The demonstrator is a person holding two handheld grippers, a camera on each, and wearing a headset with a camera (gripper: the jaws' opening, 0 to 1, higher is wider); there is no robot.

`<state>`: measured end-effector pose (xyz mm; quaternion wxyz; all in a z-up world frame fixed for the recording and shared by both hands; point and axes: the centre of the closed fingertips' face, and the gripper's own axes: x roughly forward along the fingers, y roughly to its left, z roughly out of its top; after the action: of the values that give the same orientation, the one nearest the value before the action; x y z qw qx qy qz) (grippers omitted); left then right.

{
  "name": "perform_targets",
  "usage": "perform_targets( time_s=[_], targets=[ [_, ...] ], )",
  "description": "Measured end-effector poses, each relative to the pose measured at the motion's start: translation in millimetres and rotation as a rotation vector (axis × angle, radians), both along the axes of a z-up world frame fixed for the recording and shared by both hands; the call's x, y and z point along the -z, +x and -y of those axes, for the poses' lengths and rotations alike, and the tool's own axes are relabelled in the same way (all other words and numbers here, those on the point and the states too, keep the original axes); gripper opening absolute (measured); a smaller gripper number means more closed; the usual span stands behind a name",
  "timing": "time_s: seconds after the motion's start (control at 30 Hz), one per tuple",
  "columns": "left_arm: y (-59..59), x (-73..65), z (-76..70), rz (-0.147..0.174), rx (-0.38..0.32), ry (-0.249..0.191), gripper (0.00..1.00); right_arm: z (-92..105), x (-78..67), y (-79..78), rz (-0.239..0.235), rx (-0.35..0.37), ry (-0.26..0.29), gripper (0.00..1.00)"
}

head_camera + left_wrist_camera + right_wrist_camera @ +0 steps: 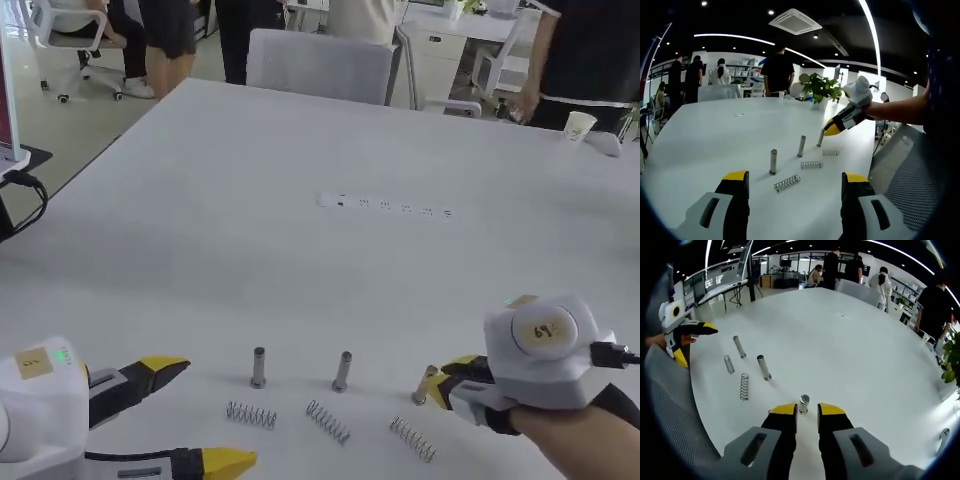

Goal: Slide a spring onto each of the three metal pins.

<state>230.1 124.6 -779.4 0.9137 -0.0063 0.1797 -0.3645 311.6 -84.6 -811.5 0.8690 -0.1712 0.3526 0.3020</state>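
Three short metal pins stand upright in a row near the front of the white table [300, 270]: left pin [258, 367], middle pin [343, 371], right pin [427, 385]. A loose spring lies in front of each: left spring [250, 414], middle spring [328, 421], right spring [412, 439]. My right gripper [803, 412] has its jaws a narrow gap apart, with the right pin [804, 404] standing between the tips and a little room on either side. My left gripper [795, 177] is wide open and holds nothing, just short of the left spring [787, 183].
A white power strip [385, 206] lies mid-table. A grey chair [320, 65] stands at the far edge, with several people beyond it. A paper cup [579, 125] sits far right, and a potted plant [821, 87] is near that end.
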Motion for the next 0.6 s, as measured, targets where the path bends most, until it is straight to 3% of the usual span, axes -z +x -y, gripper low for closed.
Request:
perform_targets(
  time_s=[0.2,0.3,0.37,0.6],
  targets=[
    [-0.7,1.5,0.1,-0.003,0.000,-0.002,0.72,6.5,2.0,-13.4,-0.025,0.003,-0.004,0.12],
    [-0.3,0.6,1.4,0.000,0.003,-0.004,0.72,5.9,1.0,-18.9,-0.051,0.015,0.034,0.11],
    [0.1,0.3,1.8,0.000,0.003,-0.004,0.72,5.8,2.0,-20.3,-0.055,0.010,0.029,0.11],
    [0.3,-0.3,3.0,0.002,0.005,-0.005,0.72,-5.4,3.5,-27.1,-0.068,-0.029,0.028,0.14]
  ],
)
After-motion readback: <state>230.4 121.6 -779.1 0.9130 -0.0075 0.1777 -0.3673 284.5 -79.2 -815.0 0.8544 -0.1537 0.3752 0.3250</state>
